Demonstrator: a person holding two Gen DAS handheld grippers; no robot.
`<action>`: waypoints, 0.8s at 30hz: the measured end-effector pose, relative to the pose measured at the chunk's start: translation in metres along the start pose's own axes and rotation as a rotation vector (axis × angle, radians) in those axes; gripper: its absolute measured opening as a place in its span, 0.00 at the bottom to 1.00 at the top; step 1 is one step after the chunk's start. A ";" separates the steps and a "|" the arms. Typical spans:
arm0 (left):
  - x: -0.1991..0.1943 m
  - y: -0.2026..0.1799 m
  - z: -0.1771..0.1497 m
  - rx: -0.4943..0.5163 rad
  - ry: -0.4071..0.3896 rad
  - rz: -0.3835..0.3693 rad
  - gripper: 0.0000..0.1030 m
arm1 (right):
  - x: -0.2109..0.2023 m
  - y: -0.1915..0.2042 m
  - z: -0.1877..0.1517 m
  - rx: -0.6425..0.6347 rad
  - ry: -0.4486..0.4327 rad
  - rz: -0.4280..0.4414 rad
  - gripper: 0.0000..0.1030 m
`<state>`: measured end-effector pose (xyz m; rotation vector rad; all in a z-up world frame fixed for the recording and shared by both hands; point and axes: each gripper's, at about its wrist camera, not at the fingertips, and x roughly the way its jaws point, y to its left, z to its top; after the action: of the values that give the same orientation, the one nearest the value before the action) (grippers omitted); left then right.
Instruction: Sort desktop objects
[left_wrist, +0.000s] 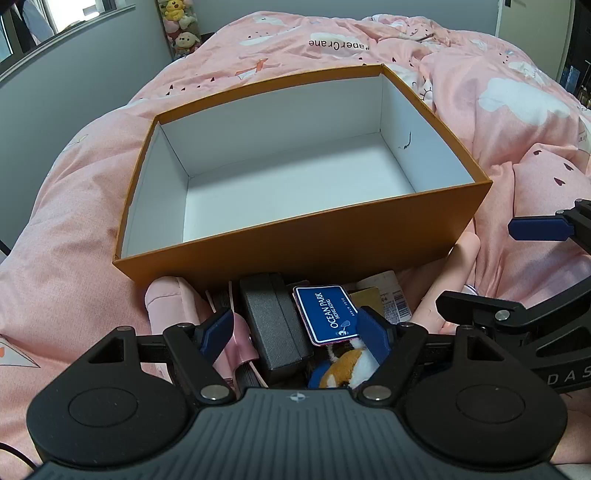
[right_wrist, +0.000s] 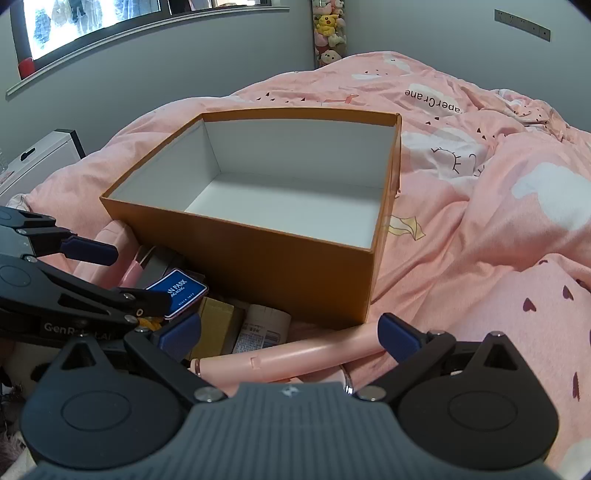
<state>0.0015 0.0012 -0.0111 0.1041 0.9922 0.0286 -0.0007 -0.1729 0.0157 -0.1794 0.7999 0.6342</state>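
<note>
An open orange box (left_wrist: 306, 243) with a white, empty inside sits on the pink bed; it also shows in the right wrist view (right_wrist: 258, 254). In front of it lies a pile: a black case (left_wrist: 275, 325), a blue Ocean Park card (left_wrist: 327, 314) (right_wrist: 179, 291), a small plush toy (left_wrist: 351, 363), a gold box (right_wrist: 218, 326) and a pink tube (right_wrist: 295, 356). My left gripper (left_wrist: 299, 332) is open, its fingers on either side of the black case and the card. My right gripper (right_wrist: 290, 336) is open over the pink tube.
A pink quilt (right_wrist: 480, 221) covers the bed around the box. Paper labels (right_wrist: 262, 328) lie in the pile. A pink pouch (left_wrist: 236, 343) lies by the left finger. Plush toys (right_wrist: 328, 33) hang at the far wall. A white cabinet (right_wrist: 40, 155) stands at the left.
</note>
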 end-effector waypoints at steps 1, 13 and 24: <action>0.000 0.000 0.000 0.000 0.000 0.000 0.84 | 0.000 0.000 0.000 0.000 0.000 0.000 0.99; 0.000 -0.001 -0.001 0.013 0.002 -0.013 0.84 | -0.001 -0.002 0.001 0.011 -0.003 0.004 0.98; -0.013 0.018 0.009 -0.003 0.014 -0.107 0.81 | -0.005 -0.032 0.005 0.162 0.050 0.034 0.80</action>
<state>0.0019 0.0173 0.0064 0.0479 1.0109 -0.0667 0.0186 -0.1993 0.0202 -0.0342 0.9006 0.5956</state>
